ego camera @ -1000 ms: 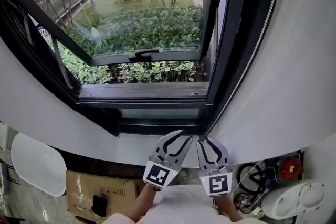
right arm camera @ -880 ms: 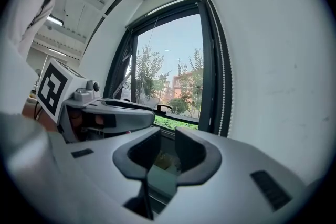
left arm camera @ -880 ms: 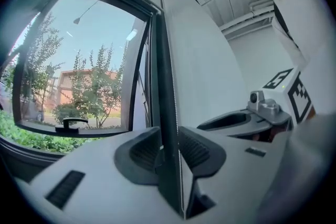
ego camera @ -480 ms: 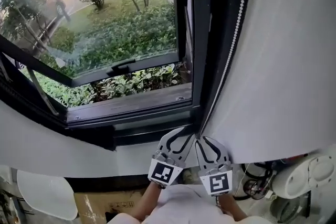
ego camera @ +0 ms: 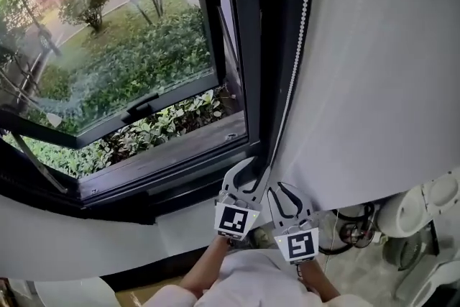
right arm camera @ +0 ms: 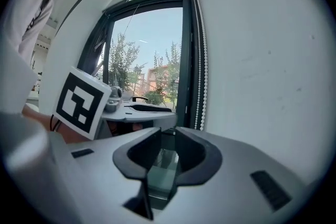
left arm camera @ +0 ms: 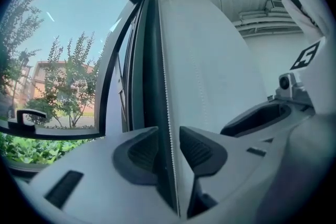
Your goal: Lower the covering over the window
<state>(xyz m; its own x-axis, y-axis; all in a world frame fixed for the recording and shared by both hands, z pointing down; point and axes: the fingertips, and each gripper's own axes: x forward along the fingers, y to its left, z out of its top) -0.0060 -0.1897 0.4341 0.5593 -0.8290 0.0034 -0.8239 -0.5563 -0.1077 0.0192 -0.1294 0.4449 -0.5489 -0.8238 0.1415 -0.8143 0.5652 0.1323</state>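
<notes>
**A:** Head view, left to right: what is shown?

**B:** An open window sash (ego camera: 122, 61) with garden behind the glass. Next comes the dark window frame (ego camera: 244, 47), then the bead chain (ego camera: 295, 61) hanging along the frame's right edge, then the white wall (ego camera: 381, 83). Below, the left gripper (ego camera: 253, 175) and right gripper (ego camera: 282, 192) lie side by side, both pointing toward the chain's lower end. The covering itself cannot be made out in any view.

**A:** What does the left gripper view add?

**B:** The head view looks down on the grippers and does not show how the chain sits in the left one. In its own view, the left gripper (left arm camera: 168, 134) has its pads (left arm camera: 144, 149) apart. They have just been opening. The bead chain (left arm camera: 165, 76) runs vertically through the gap, clear of both pads. The right gripper's dark jaw shows at the right edge.

**A:** And the right gripper view?

**B:** The right gripper (right arm camera: 165, 136) also has its jaws apart, and nothing stands between them. The bead chain (right arm camera: 199, 92) appears here as two parallel strands, a detail neither other view shows. It hangs beyond the jaws and to their right, between the frame and the wall. The left gripper's marker cube (right arm camera: 81, 101) fills the left of this view.
</notes>
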